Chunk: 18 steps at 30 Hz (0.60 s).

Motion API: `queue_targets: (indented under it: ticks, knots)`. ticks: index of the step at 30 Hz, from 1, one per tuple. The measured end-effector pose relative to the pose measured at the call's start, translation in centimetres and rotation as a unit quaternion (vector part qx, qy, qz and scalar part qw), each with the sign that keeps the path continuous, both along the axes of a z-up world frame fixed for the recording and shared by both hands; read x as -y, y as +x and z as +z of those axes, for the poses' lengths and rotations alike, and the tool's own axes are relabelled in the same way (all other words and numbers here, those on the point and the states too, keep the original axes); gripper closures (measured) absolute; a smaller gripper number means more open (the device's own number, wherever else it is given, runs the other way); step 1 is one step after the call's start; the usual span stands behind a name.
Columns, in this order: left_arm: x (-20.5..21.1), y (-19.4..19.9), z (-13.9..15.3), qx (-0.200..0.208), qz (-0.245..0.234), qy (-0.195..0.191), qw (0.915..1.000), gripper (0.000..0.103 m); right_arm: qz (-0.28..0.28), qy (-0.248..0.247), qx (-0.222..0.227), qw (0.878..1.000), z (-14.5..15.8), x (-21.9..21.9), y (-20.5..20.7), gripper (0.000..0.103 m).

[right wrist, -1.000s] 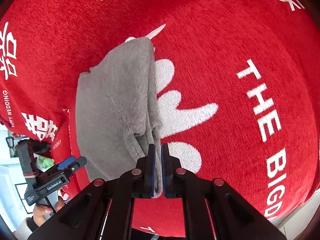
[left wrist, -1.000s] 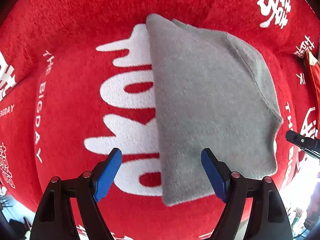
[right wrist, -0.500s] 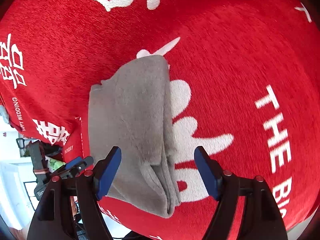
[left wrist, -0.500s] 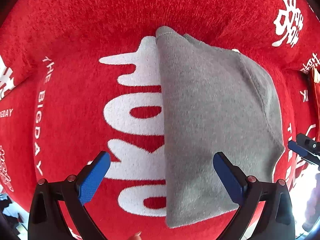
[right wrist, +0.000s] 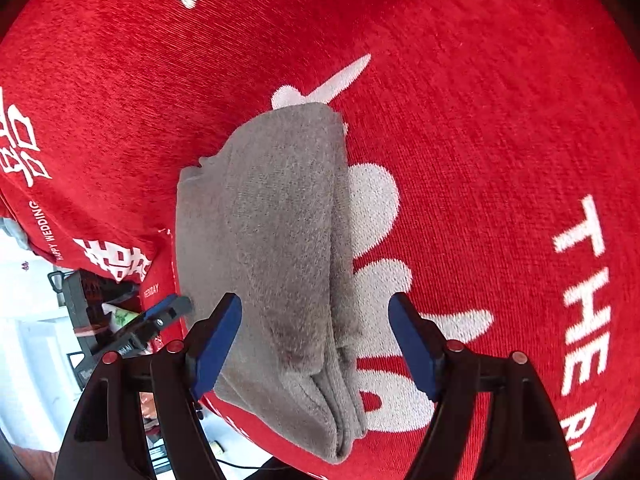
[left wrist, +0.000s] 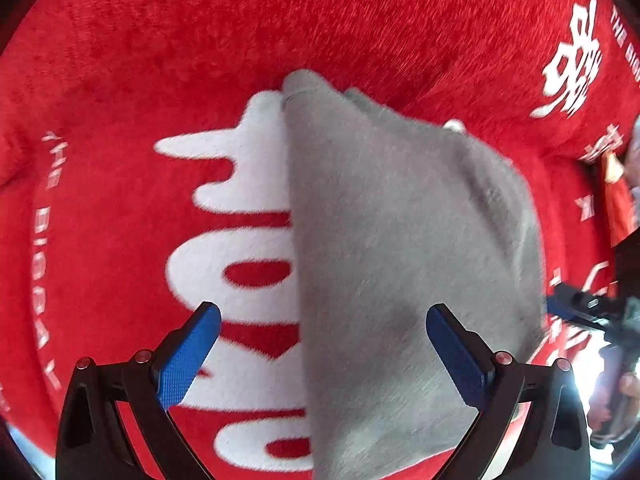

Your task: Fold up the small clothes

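Observation:
A grey fleece garment point(left wrist: 400, 260) lies folded into a long narrow stack on the red cloth point(left wrist: 120, 80). My left gripper point(left wrist: 322, 316) hovers open over the garment's long left edge: one blue pad is above the cloth's white lettering, the other above the grey fabric, and neither presses. In the right wrist view the same garment point(right wrist: 272, 220) shows its layered fold edges on the right side. My right gripper point(right wrist: 316, 304) is open astride the garment's near end, its pads clear of the fabric. Each view catches the other gripper beside the garment: the right one point(left wrist: 580, 308), the left one point(right wrist: 160, 316).
The red cloth point(right wrist: 500, 120) carries large white characters and English words and covers the whole surface. Its edge drops off at the lower left of the right wrist view, where a dark stand point(right wrist: 84, 304) and a bright room show. A person's hand point(left wrist: 624, 388) appears at the far right.
My right gripper went from shut on the garment's folded edge to open and let it go. My left gripper's jaws widened, and both grippers now sit nearer over the garment.

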<state>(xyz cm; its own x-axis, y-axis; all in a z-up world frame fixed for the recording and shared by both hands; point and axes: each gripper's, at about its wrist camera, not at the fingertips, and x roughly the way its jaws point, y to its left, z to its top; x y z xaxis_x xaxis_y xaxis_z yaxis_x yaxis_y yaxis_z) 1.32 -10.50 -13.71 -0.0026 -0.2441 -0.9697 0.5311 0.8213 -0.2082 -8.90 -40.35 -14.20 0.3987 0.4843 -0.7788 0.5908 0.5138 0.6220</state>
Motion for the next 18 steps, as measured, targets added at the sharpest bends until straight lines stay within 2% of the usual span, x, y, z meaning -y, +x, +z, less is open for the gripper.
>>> queue_targets:
  ticks: [4, 12, 14, 18]
  knots:
    - [0.1, 1.8, -1.0, -0.044, -0.003, -0.050, 0.9978, 0.000, 0.000, 0.027, 0.019, 0.999, -0.6, 0.3, 0.2, 0.024]
    - [1.6, 3.0, -4.1, -0.115, -0.019, -0.083, 0.9897, 0.000, -0.001, 0.100, 0.055, 0.993, -3.3, 0.8, 1.3, 0.024]
    - [2.4, 2.2, -4.5, -0.119, -0.029, -0.086, 0.9887, 0.000, 0.010, 0.108, 0.065, 0.992, -3.7, 0.3, 2.1, 0.024]
    - [4.0, 1.0, -4.6, -0.104, -0.042, -0.076, 0.9909, 0.000, 0.028, 0.114, 0.086, 0.989, -4.2, -0.3, 3.8, 0.023]
